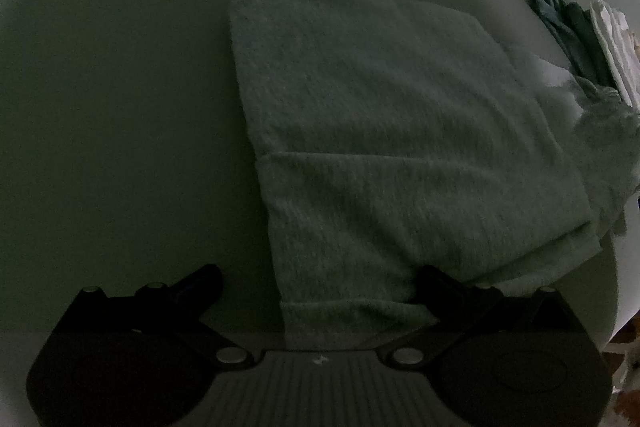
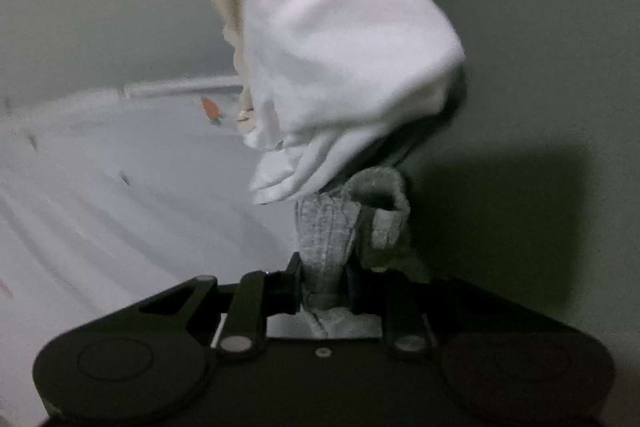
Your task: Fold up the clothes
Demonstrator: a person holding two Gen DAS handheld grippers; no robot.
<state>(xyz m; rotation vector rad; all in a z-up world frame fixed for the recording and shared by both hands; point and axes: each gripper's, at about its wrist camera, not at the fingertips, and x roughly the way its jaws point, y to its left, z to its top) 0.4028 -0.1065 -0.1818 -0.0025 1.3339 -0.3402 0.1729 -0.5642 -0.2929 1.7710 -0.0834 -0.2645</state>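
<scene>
- A grey-green towel [image 1: 384, 131] lies folded flat on the bench [image 1: 120, 107], toward its right edge.
- The left gripper [image 1: 316, 281] hovers over the towel's near end, fingers [image 1: 200, 281] wide apart, holding nothing.
- The right gripper [image 2: 320, 283] has its fingers [image 2: 294, 279] clamped on a bunched corner of grey cloth [image 2: 332, 227], probably to lift it for folding.
- A white garment [image 2: 340, 47] drapes just beyond.

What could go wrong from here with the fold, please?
1. The right hand-held gripper pinches only a bunched edge of the grey garment; it might slip out.
2. The white cloth lies against that garment and could be dragged along.
3. The left hand-held gripper stands open, so nothing pins the folded part.
</scene>
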